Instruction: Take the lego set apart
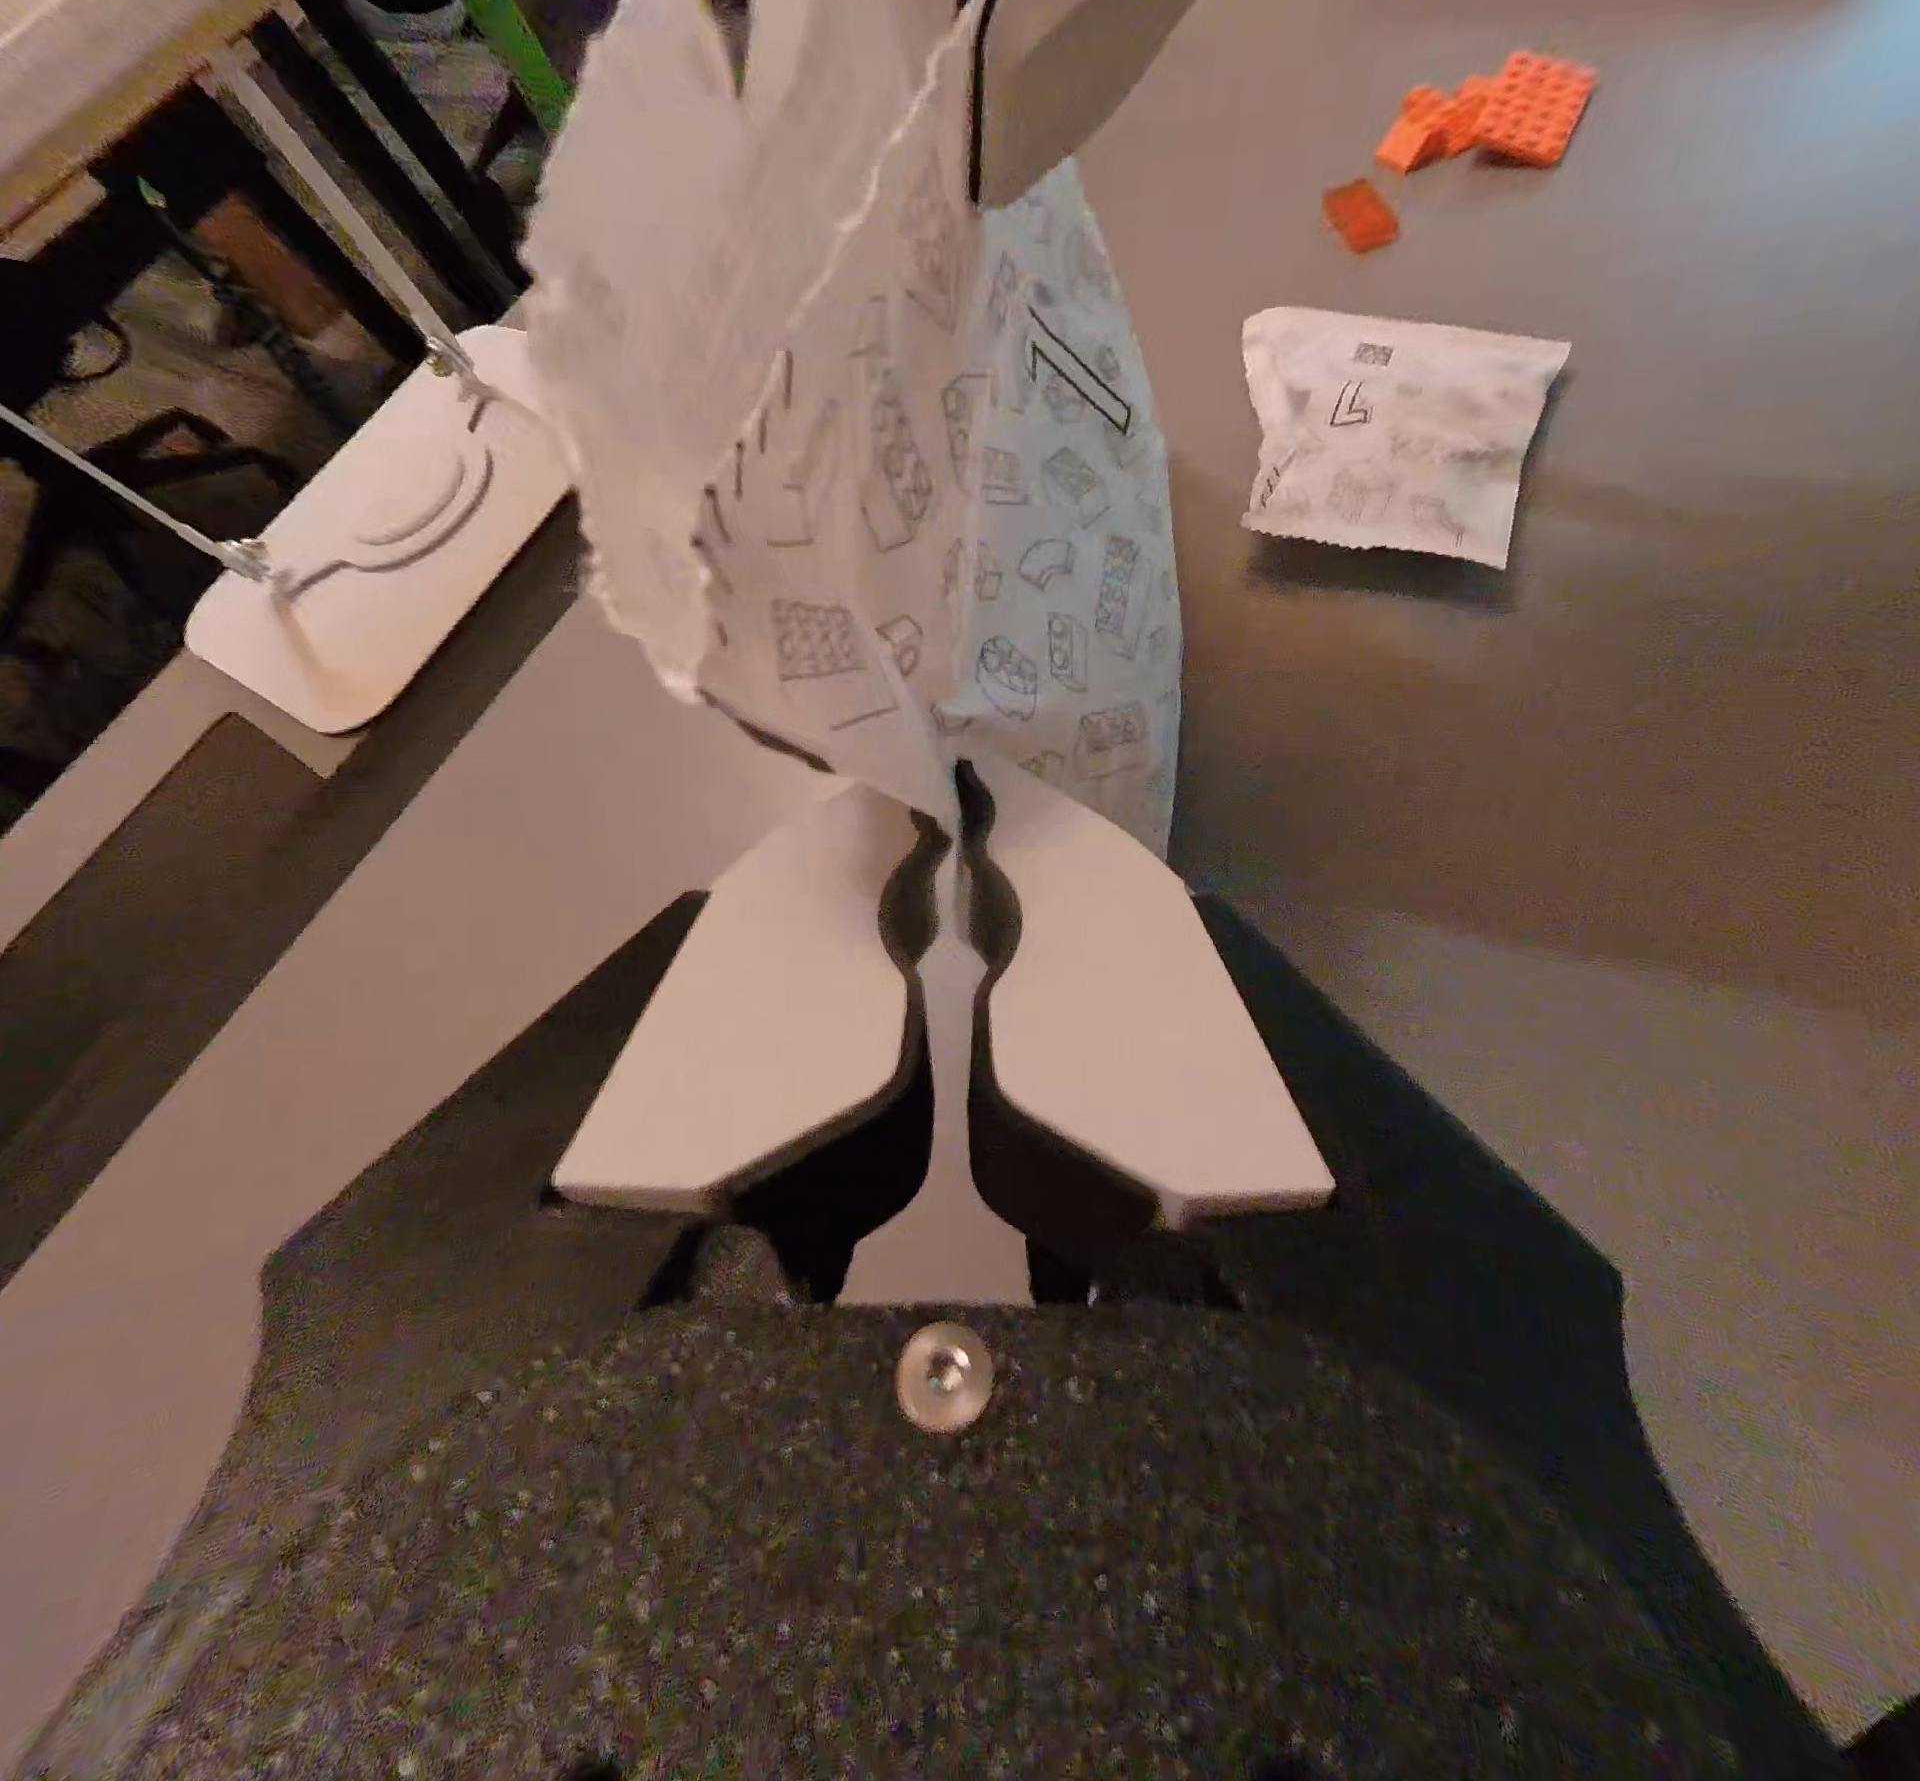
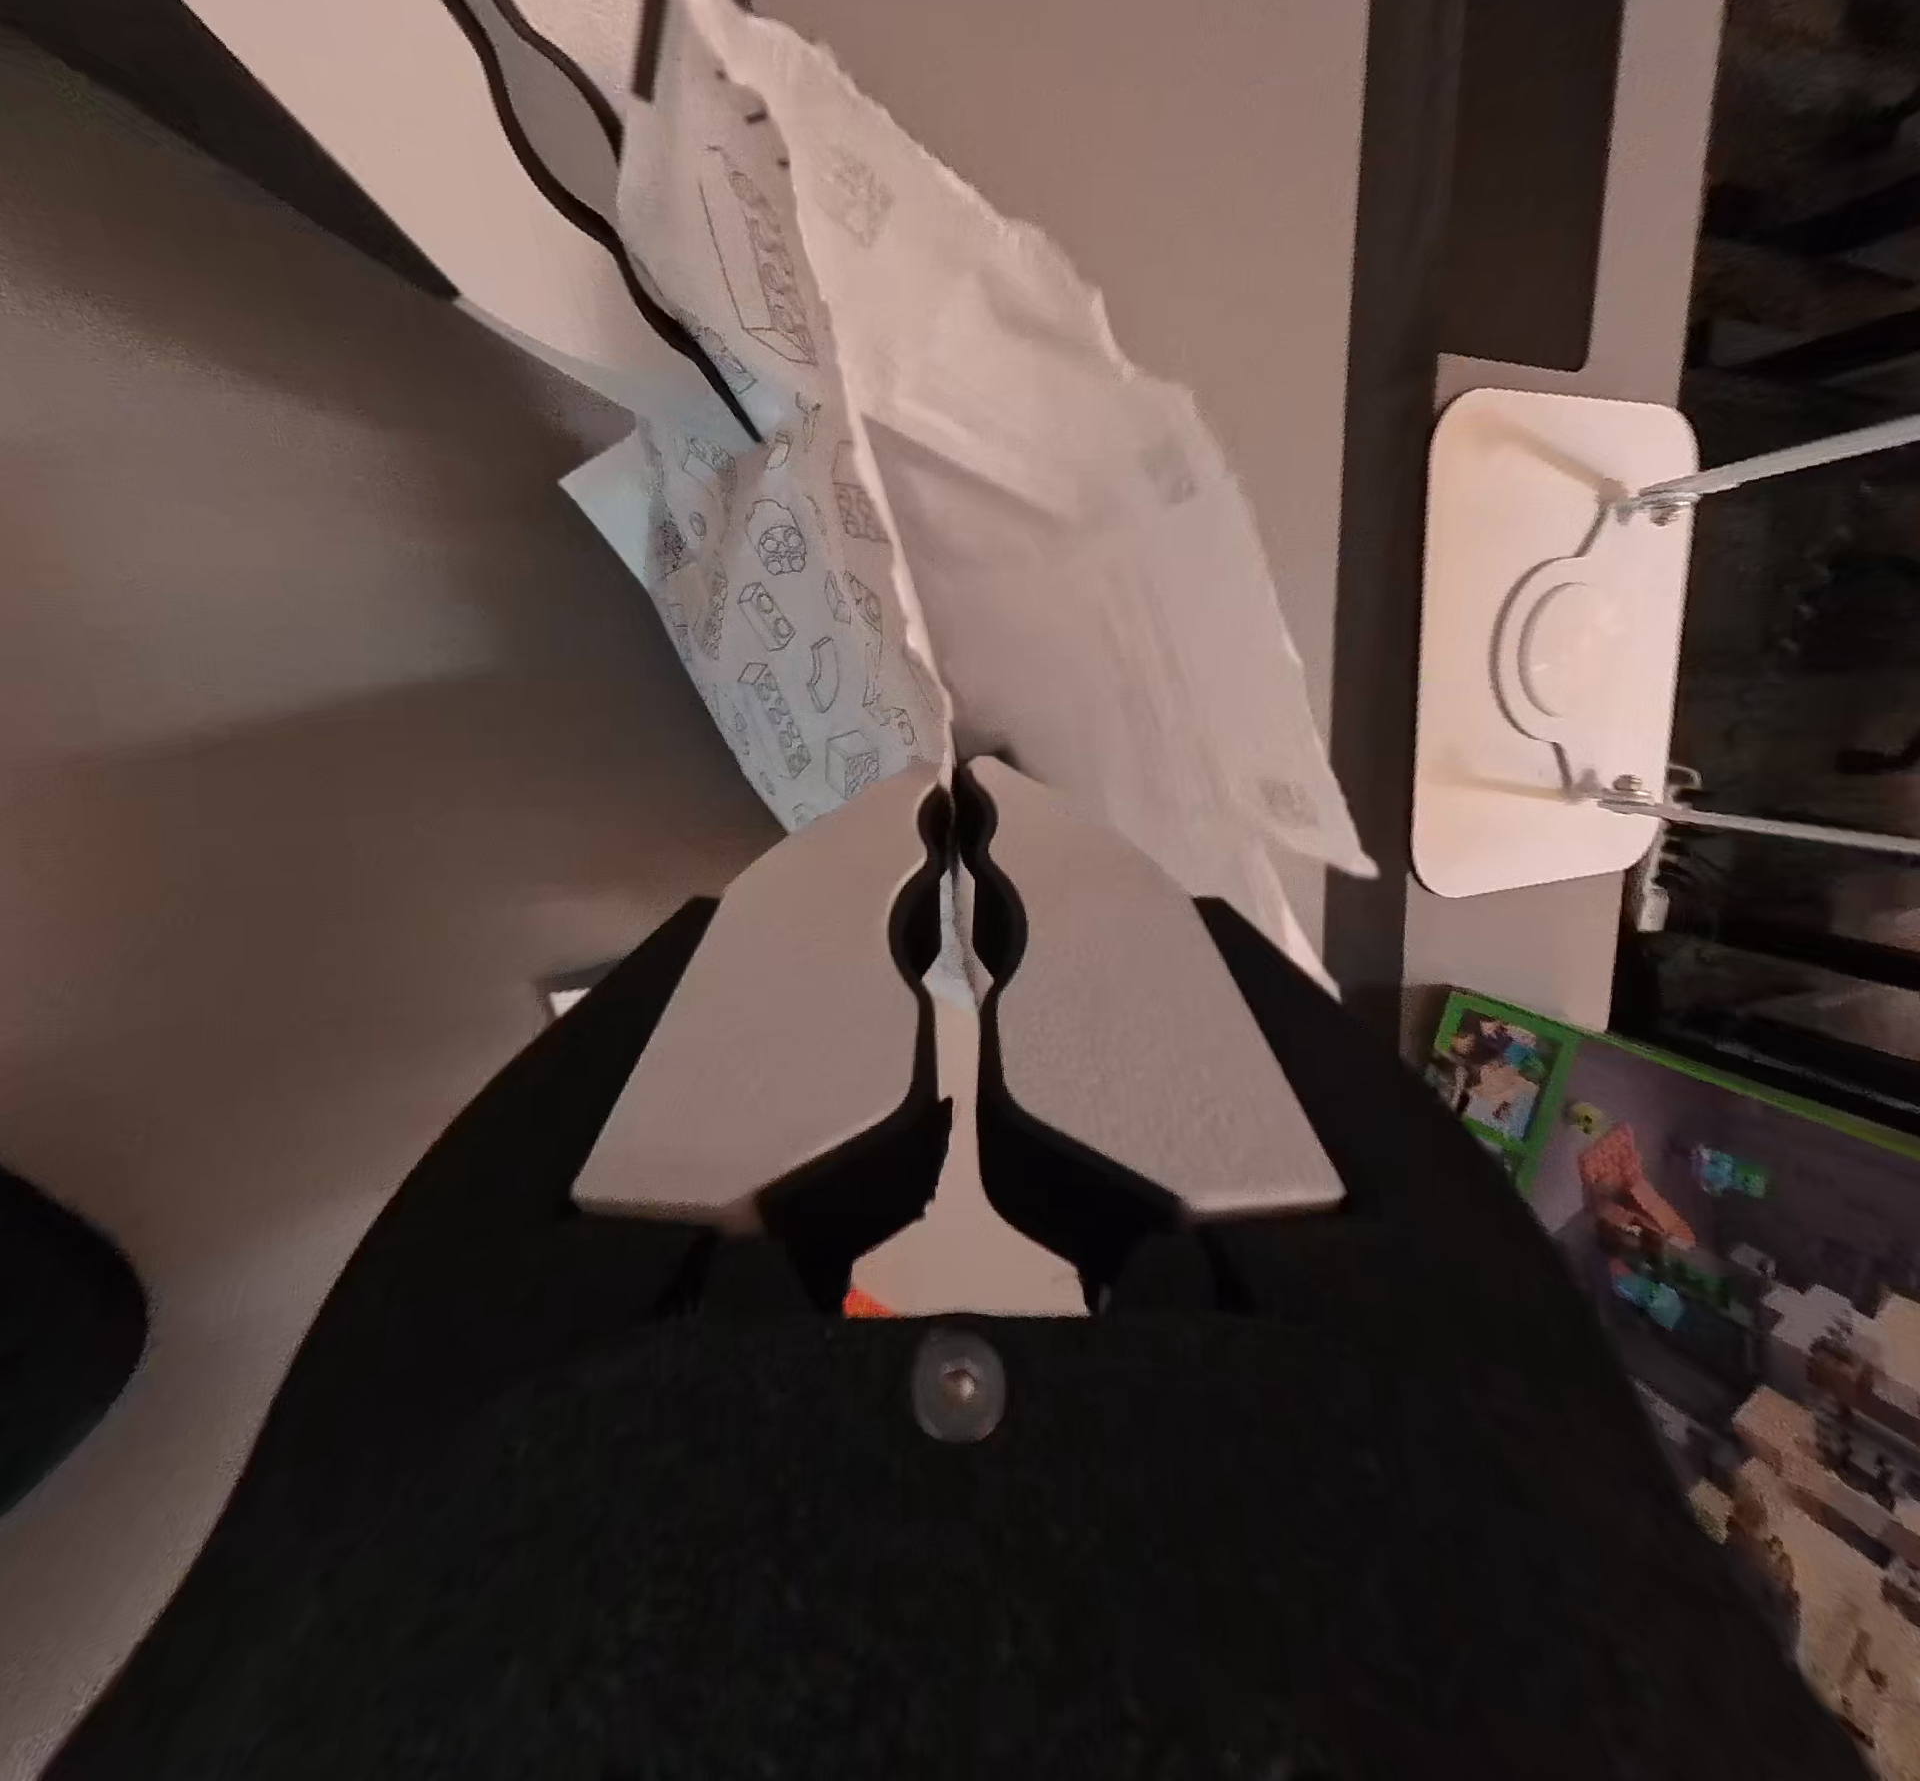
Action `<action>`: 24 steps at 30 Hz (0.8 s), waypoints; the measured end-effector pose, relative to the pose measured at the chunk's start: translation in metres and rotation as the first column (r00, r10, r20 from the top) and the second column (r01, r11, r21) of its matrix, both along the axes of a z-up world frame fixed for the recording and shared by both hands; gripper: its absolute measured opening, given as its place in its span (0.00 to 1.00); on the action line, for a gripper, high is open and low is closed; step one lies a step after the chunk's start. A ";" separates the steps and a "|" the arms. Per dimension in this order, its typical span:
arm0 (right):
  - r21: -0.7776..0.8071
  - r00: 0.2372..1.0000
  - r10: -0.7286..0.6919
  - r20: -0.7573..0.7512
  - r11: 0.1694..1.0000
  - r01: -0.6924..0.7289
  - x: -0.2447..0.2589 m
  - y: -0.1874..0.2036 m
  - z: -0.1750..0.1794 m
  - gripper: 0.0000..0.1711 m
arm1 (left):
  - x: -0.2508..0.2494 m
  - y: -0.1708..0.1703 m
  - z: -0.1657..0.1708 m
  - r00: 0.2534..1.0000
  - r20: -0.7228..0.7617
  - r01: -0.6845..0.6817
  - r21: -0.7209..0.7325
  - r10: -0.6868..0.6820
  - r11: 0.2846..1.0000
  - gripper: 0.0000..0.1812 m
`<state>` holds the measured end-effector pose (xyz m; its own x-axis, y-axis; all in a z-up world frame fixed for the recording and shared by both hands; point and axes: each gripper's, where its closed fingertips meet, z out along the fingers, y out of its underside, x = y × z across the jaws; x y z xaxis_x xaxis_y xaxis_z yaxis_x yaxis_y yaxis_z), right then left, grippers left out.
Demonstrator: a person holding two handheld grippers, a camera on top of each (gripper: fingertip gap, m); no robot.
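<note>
Grey table (image 1: 1558, 900): orange bricks (image 1: 1475, 126), paper bag (image 1: 1397, 438).

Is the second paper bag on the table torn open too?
No: in the left wrist view the second paper bag lies flat and sealed on the table, its edges intact, near the orange bricks.

The left gripper (image 1: 956, 817) has two flat white fingers (image 1: 769, 1035) with wavy black inner edges, set on a speckled dark grey body with a silver screw (image 1: 943, 1375) at centre, low in the frame. The right gripper (image 2: 954, 801) matches: white fingers (image 2: 1132, 1056), black scalloped edging, a matte black body and a dull screw (image 2: 958, 1388) at lower centre.
</note>
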<state>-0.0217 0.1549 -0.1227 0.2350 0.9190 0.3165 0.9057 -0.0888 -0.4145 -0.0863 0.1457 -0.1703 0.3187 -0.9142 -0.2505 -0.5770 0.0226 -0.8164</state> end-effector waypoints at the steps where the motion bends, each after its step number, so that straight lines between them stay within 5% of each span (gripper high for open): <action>1: 0.004 0.999 -0.012 -0.030 1.000 0.012 0.001 0.002 0.001 0.00 | 0.001 0.004 0.000 0.999 0.032 0.014 -0.054 -0.012 0.998 0.01; 7: 0.050 0.969 -0.080 -0.235 0.994 0.094 0.005 0.010 0.011 0.01 | 0.001 0.022 0.010 0.983 0.173 0.083 -0.108 -0.063 0.991 0.01; 9: 0.131 0.936 -0.097 -0.339 0.980 0.149 0.007 0.017 0.029 0.09 | 0.001 0.028 0.012 0.975 0.219 0.065 -0.130 -0.035 0.989 0.01; 15: 0.189 0.677 -0.183 -0.713 0.880 0.436 0.031 -0.001 0.082 0.06 | -0.007 0.047 0.007 0.938 0.340 -0.007 -0.186 0.072 0.983 0.00; 19: 0.076 0.512 -0.287 -0.810 0.813 0.577 0.044 -0.030 0.055 0.00 | -0.013 0.056 0.000 0.916 0.365 -0.081 -0.246 0.170 0.966 0.00; 24: -0.104 0.413 -0.456 -0.788 0.761 0.640 0.033 -0.052 -0.007 0.00 | -0.020 0.064 -0.001 0.866 0.392 -0.179 -0.337 0.311 0.924 0.00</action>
